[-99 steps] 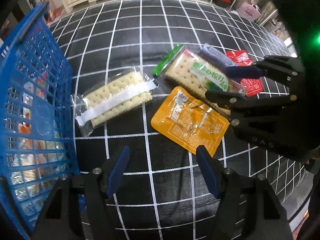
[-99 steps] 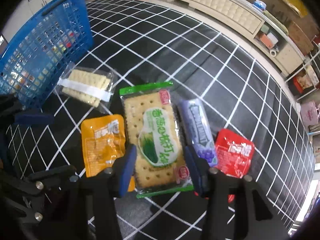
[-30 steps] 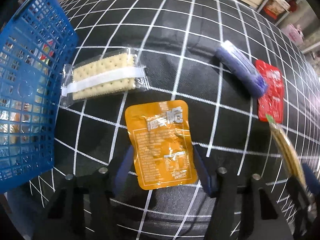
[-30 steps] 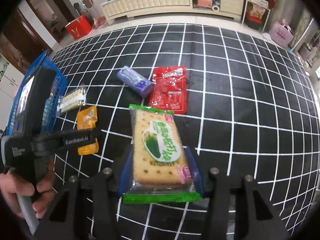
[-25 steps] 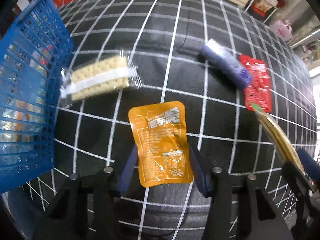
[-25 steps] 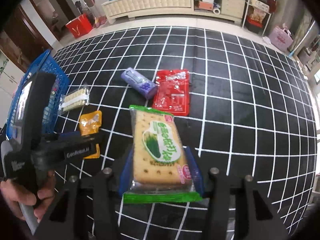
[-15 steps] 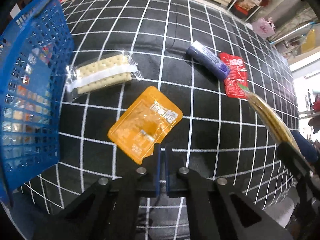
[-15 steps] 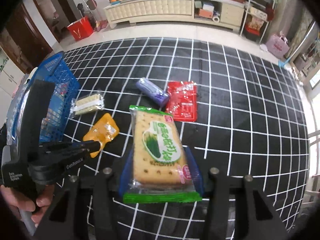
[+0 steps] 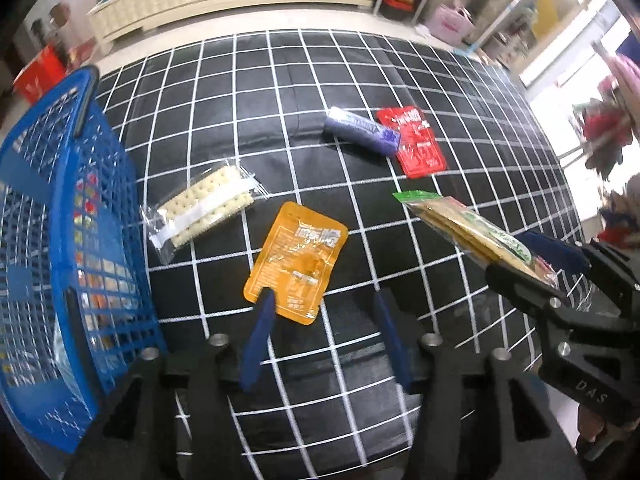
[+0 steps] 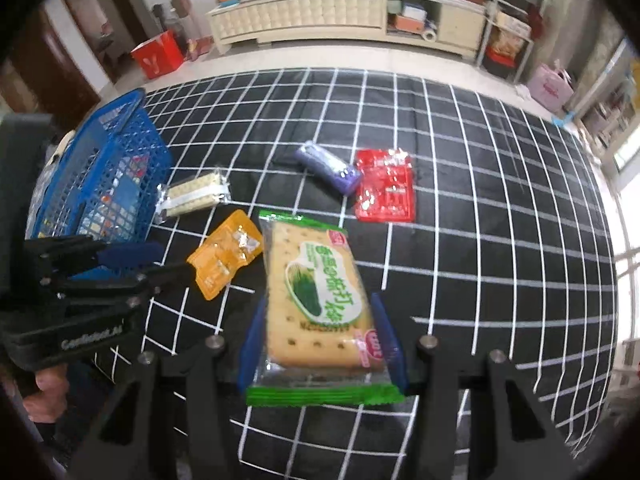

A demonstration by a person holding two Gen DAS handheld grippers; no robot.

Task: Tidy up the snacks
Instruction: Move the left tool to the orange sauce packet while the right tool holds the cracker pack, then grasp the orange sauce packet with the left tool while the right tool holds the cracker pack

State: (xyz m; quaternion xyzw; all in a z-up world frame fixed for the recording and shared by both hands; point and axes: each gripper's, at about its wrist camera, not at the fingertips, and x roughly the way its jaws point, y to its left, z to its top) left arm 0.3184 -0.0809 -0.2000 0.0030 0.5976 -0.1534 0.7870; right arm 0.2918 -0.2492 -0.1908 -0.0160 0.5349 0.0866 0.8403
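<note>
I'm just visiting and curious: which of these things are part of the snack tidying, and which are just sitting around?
Job: green cracker pack in right gripper, orange pouch, clear cracker pack, purple roll, red packet, blue basket.

Around: white cabinet, red bag.

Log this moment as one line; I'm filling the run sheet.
left gripper: open above orange packet | right gripper: shut on green cracker pack | basket: left

Glossy crinkled orange foil pouch (image 9: pixel 298 257), shiny clear-plastic cracker wrap (image 9: pixel 202 207), blue plastic mesh basket (image 9: pixel 60 216), matt black grid-lined cloth (image 9: pixel 304 80).
</note>
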